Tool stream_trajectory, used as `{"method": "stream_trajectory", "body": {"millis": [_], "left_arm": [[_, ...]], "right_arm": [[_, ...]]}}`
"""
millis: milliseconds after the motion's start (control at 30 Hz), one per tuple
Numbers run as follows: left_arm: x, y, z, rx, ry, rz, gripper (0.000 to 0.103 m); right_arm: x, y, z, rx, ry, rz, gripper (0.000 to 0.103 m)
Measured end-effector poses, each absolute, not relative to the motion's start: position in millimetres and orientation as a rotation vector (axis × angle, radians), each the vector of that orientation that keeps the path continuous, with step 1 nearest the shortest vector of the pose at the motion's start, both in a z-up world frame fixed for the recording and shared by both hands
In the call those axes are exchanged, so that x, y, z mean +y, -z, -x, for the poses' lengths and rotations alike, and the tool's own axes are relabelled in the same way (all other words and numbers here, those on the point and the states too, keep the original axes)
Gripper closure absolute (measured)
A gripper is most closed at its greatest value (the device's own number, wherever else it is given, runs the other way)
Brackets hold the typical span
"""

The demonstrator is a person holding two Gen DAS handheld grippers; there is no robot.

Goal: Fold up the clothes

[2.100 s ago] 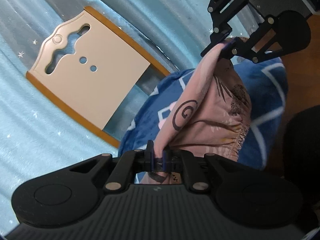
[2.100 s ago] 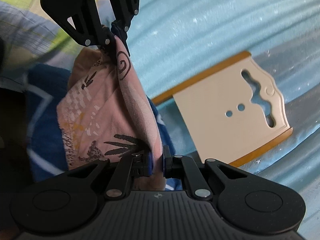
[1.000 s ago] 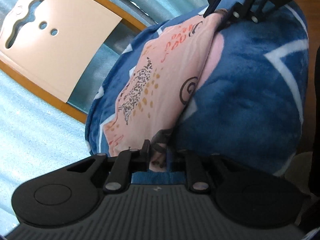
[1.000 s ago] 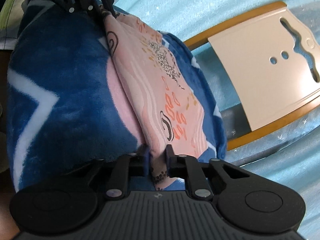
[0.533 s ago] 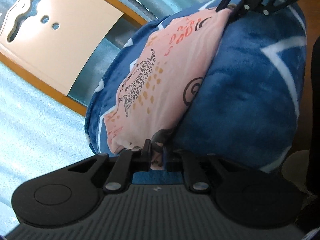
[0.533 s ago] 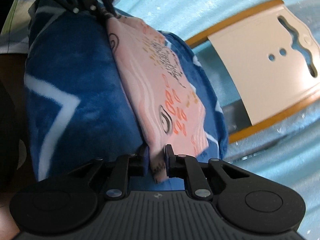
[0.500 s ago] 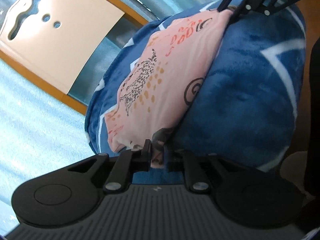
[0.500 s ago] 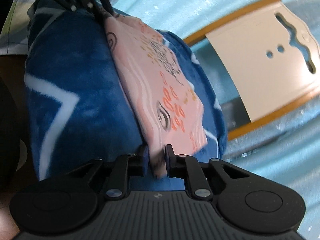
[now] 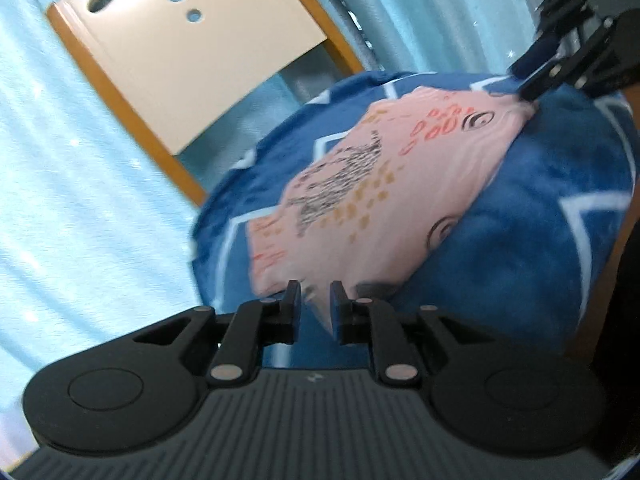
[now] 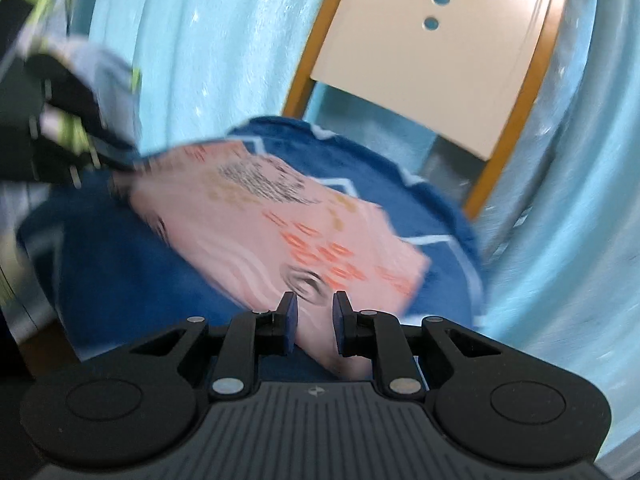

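Pink patterned garment lies folded flat on a blue blanket, its near corners just ahead of both tongs. The left gripper and right gripper stand with jaws parted, cloth edge between but not pinched. Best practice now: back straight away without snagging the fold. Only the right wrist view shows a striped fabric beyond the left tongs; both show a chair back.

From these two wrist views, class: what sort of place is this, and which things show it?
Probably a room in a home: pale blue star-speckled curtains, a cream wooden chair back with orange trim, and a plush blue blanket under a pink patterned garment.
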State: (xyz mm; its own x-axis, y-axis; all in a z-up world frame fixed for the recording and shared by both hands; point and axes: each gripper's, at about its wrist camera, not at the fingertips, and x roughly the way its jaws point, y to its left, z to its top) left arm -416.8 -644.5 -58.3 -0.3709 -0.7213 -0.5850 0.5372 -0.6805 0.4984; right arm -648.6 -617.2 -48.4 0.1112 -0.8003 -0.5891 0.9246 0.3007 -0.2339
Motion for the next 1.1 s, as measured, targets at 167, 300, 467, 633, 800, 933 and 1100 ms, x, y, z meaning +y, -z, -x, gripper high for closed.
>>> {"method": "stream_trajectory", "body": {"millis": [167,300,467,633,800,933,1100], "left_arm": [[-657.8,78.4,403.2,-0.219,2.043,-1.092,0.089],[-665.6,70.4,383.0,-0.139,2.029,-1.039,0.089],[-682.0,44.3,388.7,-0.064,2.079,-0.889,0.089],[-698.0,65.8,419.6,-0.078,2.119,-0.966,0.089],[-695.8,79.2,425.1,-0.205,2.072,-1.038,0.089],[-711.5,62.4,428.4,-0.157,2.092,-0.963,0.089],[-742.9,60.9,444.2,-0.059,2.139,-0.933,0.089]], "right_arm": [[-630.6,66.5,656.6,0.716,1.243,-0.284,0.084],[-630.3,59.9,673.5,0.628,1.241,-0.372,0.081],[-653.4,45.4,688.2,0.480,1.288,-0.450,0.082],[-688.6,55.0,684.1,0.533,1.292,-0.440,0.082],[-709.9,65.4,695.7,0.592,1.321,-0.481,0.082],[-727.3,53.4,698.5,0.514,1.315,-0.467,0.082],[-765.0,61.0,687.0,0.518,1.241,-0.510,0.082]]}}
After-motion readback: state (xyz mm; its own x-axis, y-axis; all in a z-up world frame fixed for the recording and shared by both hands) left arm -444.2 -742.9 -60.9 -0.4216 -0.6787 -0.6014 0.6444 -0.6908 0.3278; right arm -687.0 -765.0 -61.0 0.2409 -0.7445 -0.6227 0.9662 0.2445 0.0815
